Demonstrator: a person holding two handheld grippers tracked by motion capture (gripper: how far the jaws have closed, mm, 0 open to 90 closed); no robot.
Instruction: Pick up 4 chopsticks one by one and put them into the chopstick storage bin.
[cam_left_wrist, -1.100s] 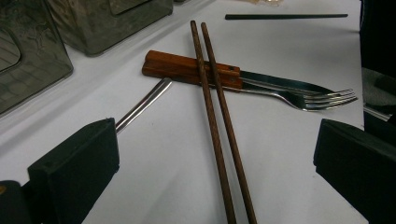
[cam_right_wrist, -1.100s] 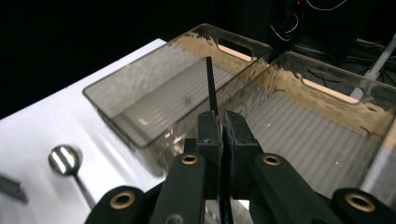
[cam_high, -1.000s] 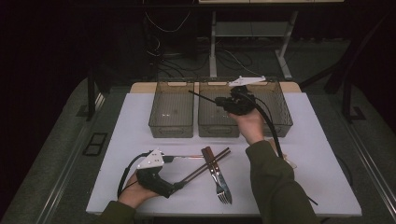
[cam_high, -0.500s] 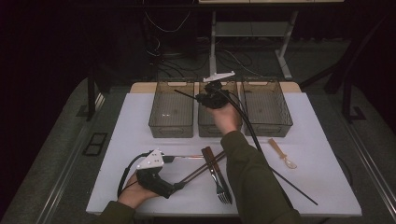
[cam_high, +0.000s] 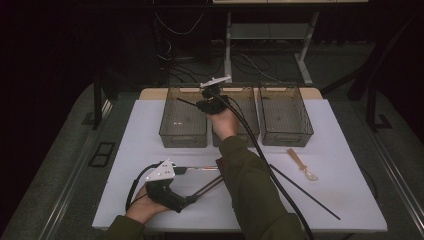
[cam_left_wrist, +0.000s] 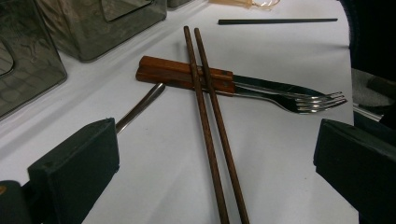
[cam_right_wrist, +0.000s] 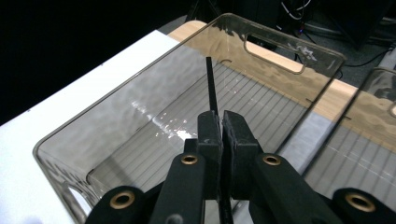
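Note:
My right gripper (cam_high: 204, 104) hangs over the near right part of the left smoky bin (cam_high: 182, 137), shut on a black chopstick (cam_high: 186, 101) that points left across the bin. In the right gripper view the jaws (cam_right_wrist: 220, 122) are closed on that chopstick (cam_right_wrist: 211, 84), above the bin's ribbed floor (cam_right_wrist: 116, 121). My left gripper (cam_high: 192, 199) rests open at the table's front left. Between its jaws (cam_left_wrist: 215, 149) lies a pair of brown chopsticks (cam_left_wrist: 205, 107), crossing a wooden-handled knife and fork (cam_left_wrist: 187, 74). A second black chopstick (cam_high: 305, 192) lies on the table to the right.
Two more bins, the middle one (cam_high: 248, 107) and the right one (cam_high: 286, 137), stand in the back row. A pale wooden spoon (cam_high: 301, 164) lies in front of the right bin. A metal handle (cam_left_wrist: 140, 106) lies near the knife. A white mat (cam_high: 135, 145) covers the table.
My right gripper has carried the black chopstick leftward, from over the right bin to over the left bin. The wooden spoon has come into sight. The left gripper has stayed put.

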